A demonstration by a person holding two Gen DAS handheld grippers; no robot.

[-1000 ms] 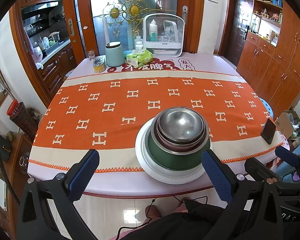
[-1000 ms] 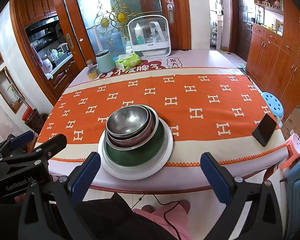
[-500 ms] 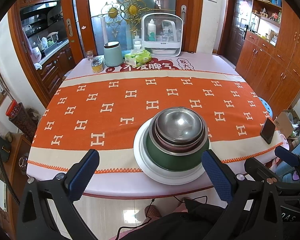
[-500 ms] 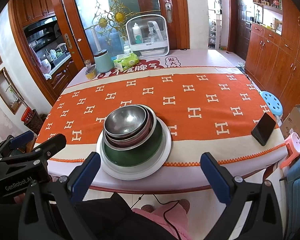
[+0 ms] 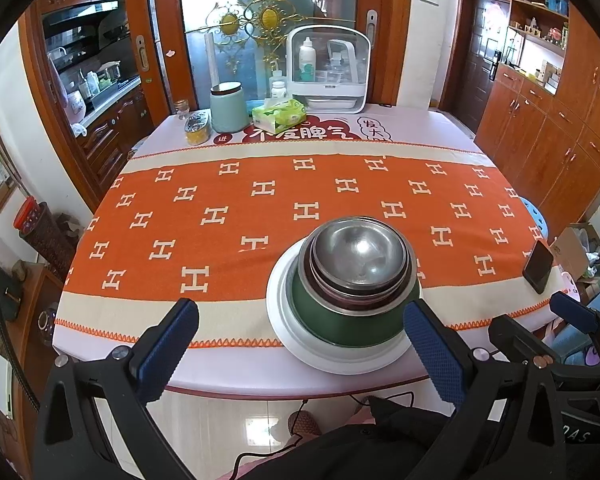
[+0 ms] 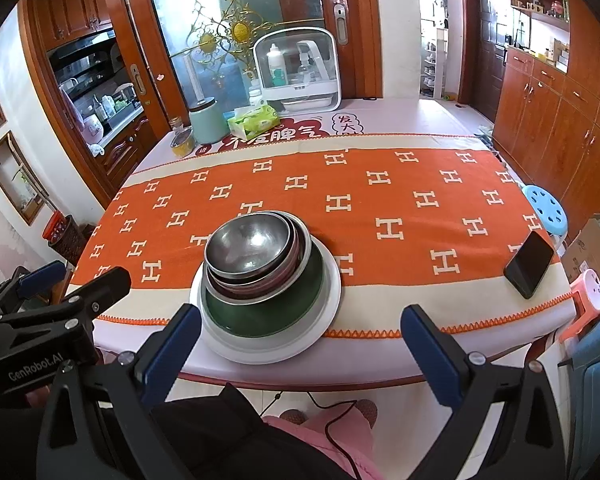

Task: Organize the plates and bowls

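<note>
Nothing has visibly moved: both the left gripper (image 5: 300,344) and right gripper (image 6: 300,342) hover with jaws wide apart, holding nothing. Nested bowls (image 6: 256,264) sit on a white plate (image 6: 324,320) near the table's front edge.

Ahead of the fingers, a brushed steel bowl (image 5: 359,249) is gleaming inside a glossy green bowl (image 5: 340,320), perhaps enamelled, both sitting on a smooth white plate (image 5: 296,336) over matt woven cloth (image 5: 220,216)
</note>
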